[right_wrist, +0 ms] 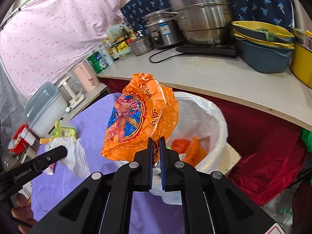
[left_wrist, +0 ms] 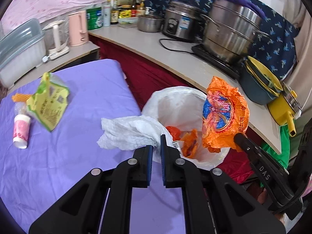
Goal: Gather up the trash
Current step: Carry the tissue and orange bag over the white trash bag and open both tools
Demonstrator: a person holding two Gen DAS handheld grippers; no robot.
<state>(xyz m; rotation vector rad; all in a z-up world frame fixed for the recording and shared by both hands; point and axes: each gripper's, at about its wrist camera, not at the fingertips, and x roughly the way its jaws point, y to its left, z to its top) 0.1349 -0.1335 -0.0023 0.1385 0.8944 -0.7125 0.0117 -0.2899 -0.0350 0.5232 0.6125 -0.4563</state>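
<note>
- Left wrist view: the left gripper [left_wrist: 156,143] is clamped on a crumpled white paper towel [left_wrist: 126,132], which trails leftwards at the rim of the white-lined trash bin [left_wrist: 175,101].
- The right gripper [right_wrist: 155,145] pinches an orange snack wrapper [right_wrist: 140,117] by its lower edge; it stands upright over the bin, red lettering unreadable.
- Gripper markings read "DAS" and "GenRobot.AI".
- A yellow-green carton [left_wrist: 48,101] lies on the purple cloth [left_wrist: 68,156].

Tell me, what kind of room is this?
Probably a small home kitchen. A big steel steamer pot sits on a cooktop, a rice cooker beside it, and sauce bottles line the counter.
</note>
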